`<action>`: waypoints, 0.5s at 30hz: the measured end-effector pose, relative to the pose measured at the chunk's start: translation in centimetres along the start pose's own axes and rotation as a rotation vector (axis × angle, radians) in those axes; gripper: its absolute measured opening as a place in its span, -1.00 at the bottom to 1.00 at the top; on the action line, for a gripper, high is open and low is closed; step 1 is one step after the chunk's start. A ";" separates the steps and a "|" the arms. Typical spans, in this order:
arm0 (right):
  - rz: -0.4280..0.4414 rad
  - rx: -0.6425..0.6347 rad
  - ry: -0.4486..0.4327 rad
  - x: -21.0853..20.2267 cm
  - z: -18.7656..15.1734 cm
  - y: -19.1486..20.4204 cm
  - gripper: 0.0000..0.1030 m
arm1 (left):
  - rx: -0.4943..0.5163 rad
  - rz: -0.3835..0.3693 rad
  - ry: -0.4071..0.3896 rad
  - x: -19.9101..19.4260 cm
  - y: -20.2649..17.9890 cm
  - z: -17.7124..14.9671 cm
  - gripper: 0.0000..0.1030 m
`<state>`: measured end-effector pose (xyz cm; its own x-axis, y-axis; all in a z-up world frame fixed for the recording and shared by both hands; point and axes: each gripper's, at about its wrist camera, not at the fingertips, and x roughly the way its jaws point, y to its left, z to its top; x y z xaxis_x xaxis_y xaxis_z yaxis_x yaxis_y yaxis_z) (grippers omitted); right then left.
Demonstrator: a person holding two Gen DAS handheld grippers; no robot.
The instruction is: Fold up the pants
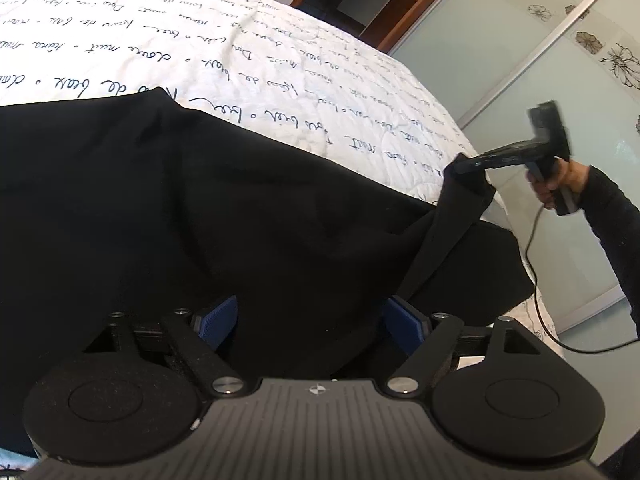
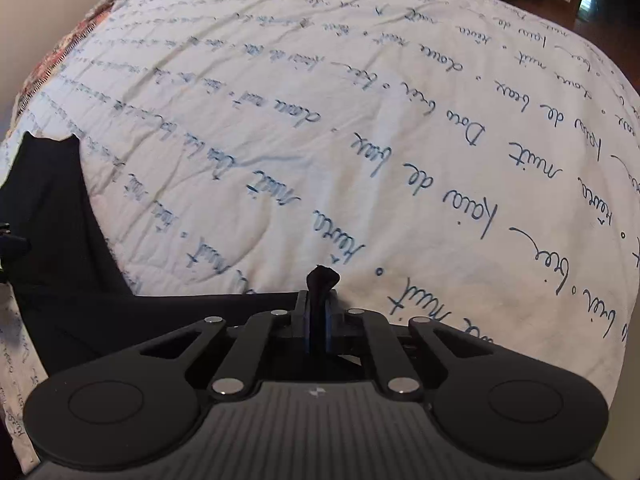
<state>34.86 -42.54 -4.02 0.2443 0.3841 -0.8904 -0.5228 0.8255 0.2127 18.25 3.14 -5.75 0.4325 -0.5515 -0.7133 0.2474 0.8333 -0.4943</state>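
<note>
A bed (image 1: pixel 280 52) fills most of the room in front of me, covered by a white quilted bedspread (image 2: pixel 360 120) printed all over with lines of blue handwriting. Beyond the bed's far side stands a wardrobe with pale sliding doors (image 1: pixel 500 60) decorated with dark flower prints.

The black pants (image 1: pixel 200 208) lie spread across the near part of the bedspread, a broad dark sheet reaching to the bed's edge. One corner of the fabric is pulled up off the bed into a taut strip on the right side.

That lifted corner is pinched in the right claw (image 1: pixel 466 168), which a hand (image 1: pixel 560 184) in a dark sleeve holds by its grip, a black cable trailing down from it. Seen from its own camera, the right claw (image 2: pixel 318 312) is closed tight on the cloth: the blue pads (image 2: pixel 329 328) press together on a small bunch of black fabric that pokes out just past their tips.

The left claw (image 1: pixel 310 320) hangs low over the pants with its blue pads (image 1: pixel 220 316) spread wide apart, holding nothing; black fabric lies beneath and between them, but whether the pads touch it I cannot tell.
</note>
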 end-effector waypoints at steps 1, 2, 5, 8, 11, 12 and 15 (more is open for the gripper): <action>0.019 -0.002 -0.030 -0.7 -0.2 0.4 -0.91 | -0.005 0.003 0.002 -0.1 -0.1 0.0 0.59; 0.031 0.000 -0.063 -1.6 -0.5 0.9 -0.91 | -0.009 -0.002 -0.001 -0.4 -0.1 0.0 0.59; 0.044 0.009 -0.135 -5.2 -2.8 2.2 -0.91 | 0.007 -0.026 -0.027 -1.2 -0.6 0.1 0.61; 0.004 -0.008 -0.146 -8.6 -6.3 3.7 -0.91 | 0.039 -0.022 -0.031 -1.4 -1.1 0.6 0.62; -0.039 -0.015 -0.144 -11.5 -11.1 5.2 -0.91 | 0.063 -0.029 -0.042 -1.4 -1.6 0.9 0.62; -0.056 -0.004 -0.141 -12.1 -12.8 5.5 -0.91 | 0.064 -0.034 -0.047 -1.3 -1.7 1.0 0.62; -0.100 0.033 -0.107 -11.3 -18.2 5.8 -0.91 | 0.053 -0.071 -0.044 -0.5 -2.2 0.8 0.62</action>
<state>14.17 -49.62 -0.07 0.3805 0.3395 -0.8602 -0.4647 0.8744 0.1396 18.19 1.60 -3.93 0.4494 -0.6078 -0.6547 0.3233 0.7938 -0.5151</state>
